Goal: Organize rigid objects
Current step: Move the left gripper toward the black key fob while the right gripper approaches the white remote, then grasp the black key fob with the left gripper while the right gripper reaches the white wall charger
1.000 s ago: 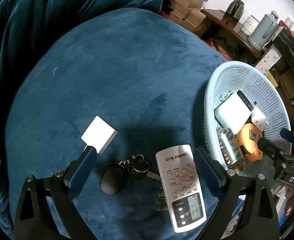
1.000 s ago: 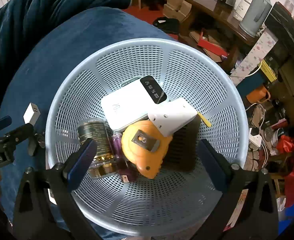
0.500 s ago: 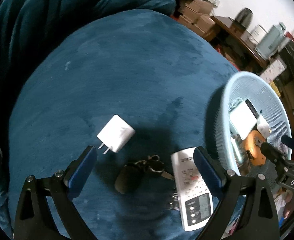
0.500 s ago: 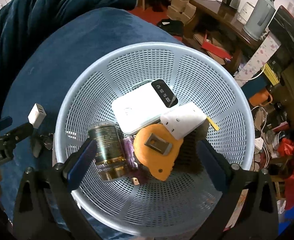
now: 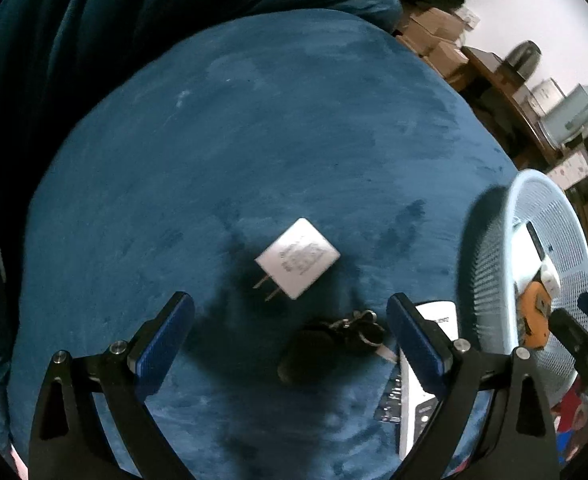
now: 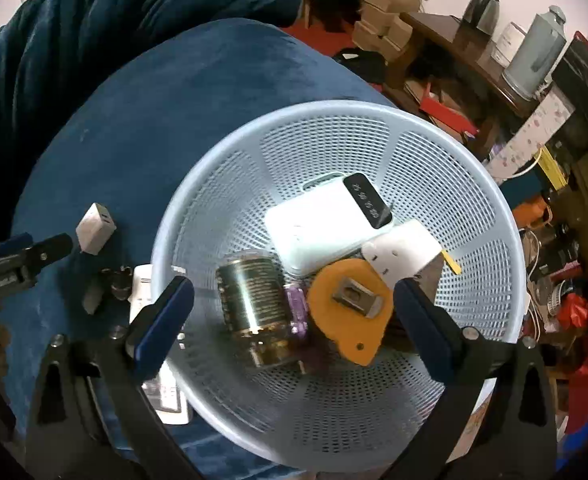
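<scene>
A white plug charger (image 5: pixel 297 258) lies on the blue plush cushion (image 5: pixel 254 140), just beyond my open, empty left gripper (image 5: pixel 290 324). A black key fob with keys (image 5: pixel 327 344) lies between its fingers; a white remote (image 5: pixel 421 380) lies partly under its right finger. My right gripper (image 6: pixel 294 304) is open and empty above the pale blue mesh basket (image 6: pixel 473 184), which holds a white power bank (image 6: pixel 325 228), a metal can (image 6: pixel 254 300), an orange tape measure (image 6: pixel 349 308), a white plug block (image 6: pixel 405 252) and a purple item (image 6: pixel 297 312). The charger also shows in the right wrist view (image 6: pixel 94 228).
The basket (image 5: pixel 489 248) stands at the cushion's right edge. A dark blue backrest (image 5: pixel 134 20) rises behind. Beyond the cushion are cardboard boxes (image 6: pixel 385 20), a wooden table (image 6: pixel 453 44) with a kettle (image 6: pixel 479 6) and a flask (image 6: pixel 537 56), and floor clutter at the right.
My left gripper has moved left and back, so the charger, fob and remote shifted right in its view. The right gripper has drawn back a little above the basket. Both stay open.
</scene>
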`<control>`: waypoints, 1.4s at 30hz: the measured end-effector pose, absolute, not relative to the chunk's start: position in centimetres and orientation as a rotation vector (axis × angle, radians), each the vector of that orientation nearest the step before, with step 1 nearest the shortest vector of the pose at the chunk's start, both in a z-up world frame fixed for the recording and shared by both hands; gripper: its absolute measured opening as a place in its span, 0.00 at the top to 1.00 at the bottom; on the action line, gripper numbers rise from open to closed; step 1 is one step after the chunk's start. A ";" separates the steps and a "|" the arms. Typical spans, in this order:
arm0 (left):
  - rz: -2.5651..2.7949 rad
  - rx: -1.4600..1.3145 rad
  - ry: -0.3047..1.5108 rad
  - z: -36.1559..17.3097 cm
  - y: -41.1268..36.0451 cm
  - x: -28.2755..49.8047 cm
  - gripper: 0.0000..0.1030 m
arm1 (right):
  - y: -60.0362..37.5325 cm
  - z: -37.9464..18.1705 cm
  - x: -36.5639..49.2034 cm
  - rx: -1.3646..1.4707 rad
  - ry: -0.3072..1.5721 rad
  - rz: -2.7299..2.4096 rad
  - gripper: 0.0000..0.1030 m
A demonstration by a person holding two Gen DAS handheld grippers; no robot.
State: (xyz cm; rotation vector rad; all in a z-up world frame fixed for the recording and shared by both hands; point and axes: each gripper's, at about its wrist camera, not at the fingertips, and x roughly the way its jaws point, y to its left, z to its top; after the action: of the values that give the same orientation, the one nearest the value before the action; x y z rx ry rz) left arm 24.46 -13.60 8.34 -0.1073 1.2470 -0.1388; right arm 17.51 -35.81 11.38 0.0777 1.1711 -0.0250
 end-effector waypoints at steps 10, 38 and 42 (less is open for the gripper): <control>-0.174 -0.173 1.301 6.5 -12.9 24.1 0.05 | -31.8 12.3 18.3 0.014 1.138 0.090 0.02; -0.133 -0.097 1.444 1.6 -14.2 23.8 0.61 | -33.3 11.8 18.5 0.061 1.148 0.062 0.02; -0.136 -0.152 1.446 1.5 -12.6 23.6 0.60 | -32.4 12.0 18.4 0.055 1.143 0.083 0.02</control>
State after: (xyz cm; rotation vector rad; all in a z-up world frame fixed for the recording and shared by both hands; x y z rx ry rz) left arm 23.56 -12.59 1.52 -0.1523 1.4458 -0.1357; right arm 18.40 -32.44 11.96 0.0549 1.1430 0.0833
